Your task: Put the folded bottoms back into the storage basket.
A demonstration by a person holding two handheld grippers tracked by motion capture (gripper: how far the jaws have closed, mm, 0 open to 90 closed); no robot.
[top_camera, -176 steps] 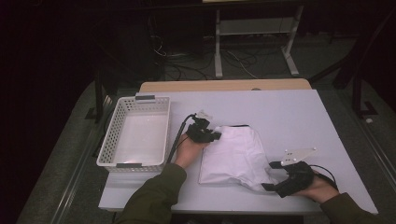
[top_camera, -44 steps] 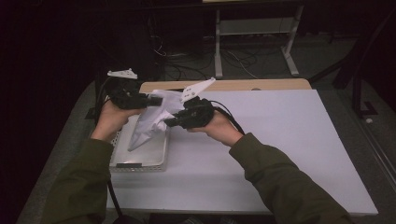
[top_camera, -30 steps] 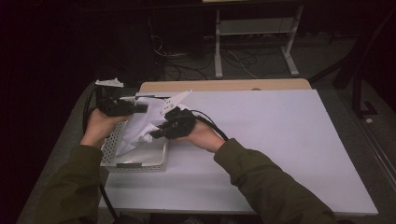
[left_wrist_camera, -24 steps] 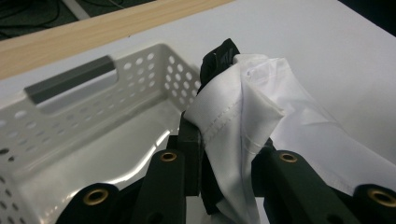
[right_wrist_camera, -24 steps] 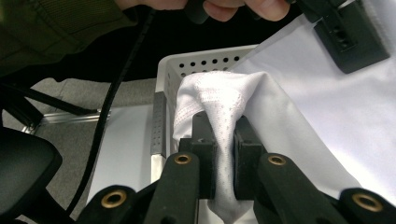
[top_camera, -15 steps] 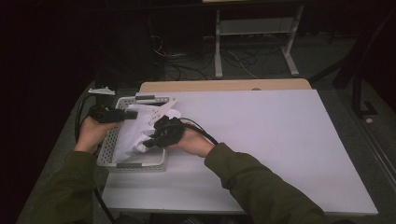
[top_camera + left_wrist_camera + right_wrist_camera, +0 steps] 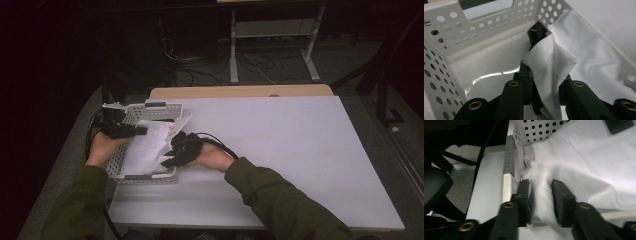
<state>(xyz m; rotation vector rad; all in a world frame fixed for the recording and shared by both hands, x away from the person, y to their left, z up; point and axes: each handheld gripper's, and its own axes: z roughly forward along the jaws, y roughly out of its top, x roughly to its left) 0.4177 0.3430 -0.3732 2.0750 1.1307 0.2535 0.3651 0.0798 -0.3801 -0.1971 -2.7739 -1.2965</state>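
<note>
Both grippers [image 7: 131,131] [image 7: 167,161] low over basket [image 7: 150,106], w/ cloth [image 7: 145,150] between jaws.

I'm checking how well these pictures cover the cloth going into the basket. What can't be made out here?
- Right gripper view: the cloth between the jaws of the right gripper is blurred, so the grip is unclear.
- Left gripper view: the cloth covers the right jaw tip of the left gripper.
- High view: the basket floor lies under the cloth; both grippers are too small to judge.
</note>
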